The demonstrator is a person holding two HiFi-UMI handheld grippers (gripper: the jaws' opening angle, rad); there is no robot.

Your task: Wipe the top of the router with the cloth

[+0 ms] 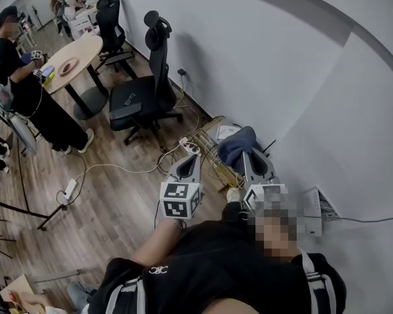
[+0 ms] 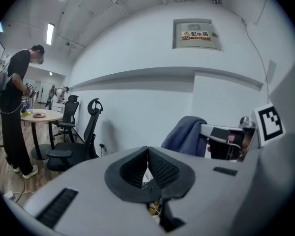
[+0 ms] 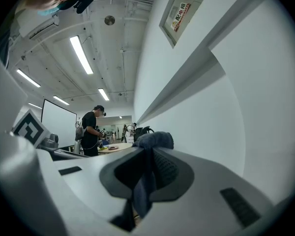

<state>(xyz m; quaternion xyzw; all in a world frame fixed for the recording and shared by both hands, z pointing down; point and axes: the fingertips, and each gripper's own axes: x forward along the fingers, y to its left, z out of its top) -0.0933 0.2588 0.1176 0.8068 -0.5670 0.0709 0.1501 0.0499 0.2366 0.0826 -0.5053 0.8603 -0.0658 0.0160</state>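
A dark blue cloth (image 1: 238, 146) is bunched over the tip of my right gripper (image 1: 252, 156), whose jaws are shut on it. In the right gripper view the cloth (image 3: 154, 139) hangs down between the jaws of the right gripper (image 3: 150, 154). My left gripper (image 1: 190, 157) is held beside it, shut and empty; its jaws (image 2: 147, 151) meet with nothing between them. From the left gripper view the cloth (image 2: 184, 135) shows to the right. A white box-shaped device (image 1: 312, 208) with a cable, possibly the router, sits against the wall at the right.
A power strip and tangled cables (image 1: 190, 146) lie on the wood floor near a wire rack (image 1: 213, 156) below the grippers. A black office chair (image 1: 144, 97) stands to the left. Farther off are a round table (image 1: 72, 57) and a standing person (image 1: 19, 84).
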